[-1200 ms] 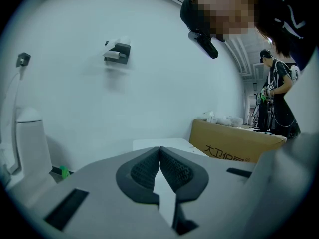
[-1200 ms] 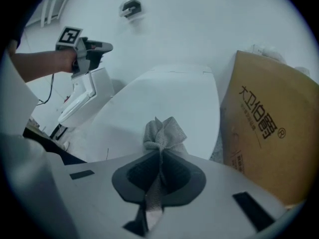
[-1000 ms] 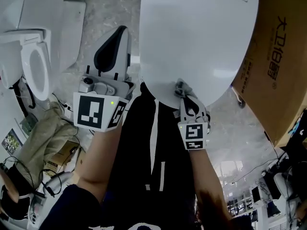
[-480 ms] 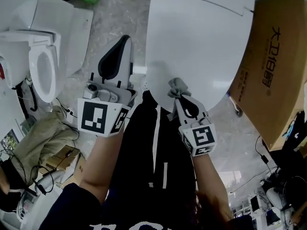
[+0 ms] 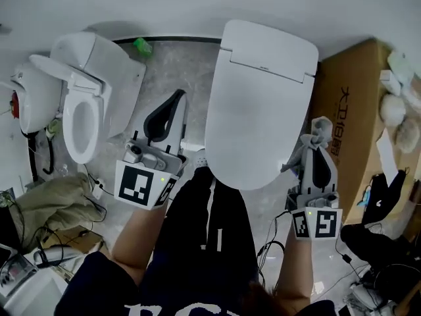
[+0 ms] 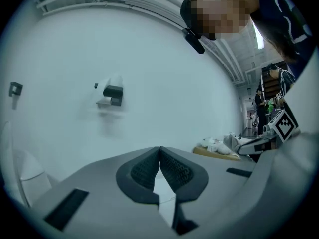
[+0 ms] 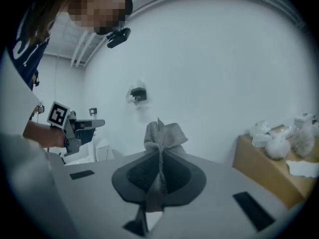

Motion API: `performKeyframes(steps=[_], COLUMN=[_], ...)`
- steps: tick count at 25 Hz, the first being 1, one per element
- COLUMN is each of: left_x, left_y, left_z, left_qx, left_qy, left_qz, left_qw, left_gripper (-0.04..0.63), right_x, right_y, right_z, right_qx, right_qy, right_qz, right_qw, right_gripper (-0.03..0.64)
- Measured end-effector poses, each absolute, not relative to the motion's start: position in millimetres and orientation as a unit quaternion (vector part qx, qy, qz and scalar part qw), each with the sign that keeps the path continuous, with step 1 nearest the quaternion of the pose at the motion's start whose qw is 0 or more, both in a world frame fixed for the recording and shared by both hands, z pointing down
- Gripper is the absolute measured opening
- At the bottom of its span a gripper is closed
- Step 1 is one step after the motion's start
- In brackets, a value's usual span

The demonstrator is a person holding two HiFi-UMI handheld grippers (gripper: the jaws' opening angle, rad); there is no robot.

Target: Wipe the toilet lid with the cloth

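In the head view the white toilet lid (image 5: 260, 104) lies shut in the middle. The grey cloth (image 5: 320, 131) is bunched at the tip of my right gripper (image 5: 320, 143), which is shut on it. That gripper is to the right of the lid, off its surface, beside the cardboard box. The right gripper view shows the cloth (image 7: 163, 135) pinched between the jaws and pointing at a white wall. My left gripper (image 5: 176, 99) hangs left of the lid over the floor. Its jaws are shut and hold nothing, as the left gripper (image 6: 159, 151) shows in its own view.
A second toilet (image 5: 82, 110) with its lid raised stands at the left. A large cardboard box (image 5: 345, 120) stands right of the toilet, with white bags (image 5: 398, 120) on it. A beige cloth heap (image 5: 49, 203) and cables lie on the floor at lower left.
My right gripper has carried the cloth off the lid's near end and out to the right, beside the box. The head view has pulled back to show the whole lid. The left gripper stayed shut.
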State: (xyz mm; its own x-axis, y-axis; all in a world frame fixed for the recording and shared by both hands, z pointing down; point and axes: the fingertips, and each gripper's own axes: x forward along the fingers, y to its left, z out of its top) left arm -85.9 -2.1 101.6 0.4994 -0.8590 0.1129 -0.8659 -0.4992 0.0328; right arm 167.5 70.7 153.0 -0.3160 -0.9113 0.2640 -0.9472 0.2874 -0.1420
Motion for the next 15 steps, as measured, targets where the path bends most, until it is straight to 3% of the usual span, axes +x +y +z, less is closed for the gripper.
performKeyframes(steps=[15], left_x=[-99.1], left_y=[71.2], left_z=[-92.6], left_qx=[0.862], left_qy=[-0.507], left_qz=[0.021], left_qw=[-0.007], left_gripper=[0.020], right_x=[150.8], right_y=[101.4], right_z=[-94.8], right_qx=[0.570], right_qy=[-0.821], right_qz=[-0.005], right_qw=[-0.035], right_gripper=[0.034])
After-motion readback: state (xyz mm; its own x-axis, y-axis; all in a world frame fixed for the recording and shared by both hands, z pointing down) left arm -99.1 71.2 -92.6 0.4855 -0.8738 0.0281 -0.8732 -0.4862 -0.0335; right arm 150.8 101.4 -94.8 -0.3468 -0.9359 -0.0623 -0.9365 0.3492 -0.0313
